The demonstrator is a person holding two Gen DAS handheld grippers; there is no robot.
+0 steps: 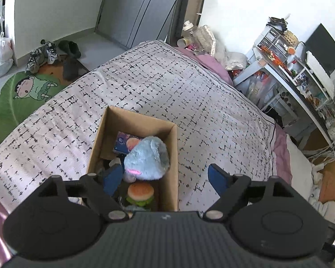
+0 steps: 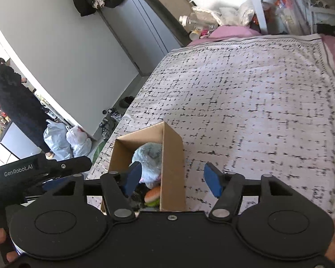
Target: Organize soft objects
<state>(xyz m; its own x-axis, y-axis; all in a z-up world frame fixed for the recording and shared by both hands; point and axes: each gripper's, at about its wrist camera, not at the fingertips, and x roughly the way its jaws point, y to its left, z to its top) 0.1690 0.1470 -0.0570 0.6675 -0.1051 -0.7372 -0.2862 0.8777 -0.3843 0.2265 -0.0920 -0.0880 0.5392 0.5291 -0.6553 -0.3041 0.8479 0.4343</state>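
Note:
A brown cardboard box (image 1: 170, 156) (image 2: 173, 167) stands on the bed. Inside it lie a grey-blue plush toy (image 1: 148, 158) (image 2: 149, 158), a burger-shaped soft toy (image 1: 140, 193) (image 2: 153, 195) and a dark blue packet (image 1: 125, 144). My left gripper (image 1: 165, 177) hangs open above the box's near end, with nothing between its blue pads (image 1: 216, 178). My right gripper (image 2: 170, 178) is open too, straddling the box's right wall without touching it. The left gripper's black body (image 2: 40, 169) shows at the left of the right wrist view.
The bed carries a white blanket with black dashes (image 1: 167, 84) (image 2: 256, 102). A cluttered desk with a monitor (image 1: 323, 49) stands to the right. Shoes (image 1: 42, 54) and a green rug (image 1: 24, 93) lie on the floor. A person in black (image 2: 13, 102) stands beyond plastic bags (image 2: 67, 141).

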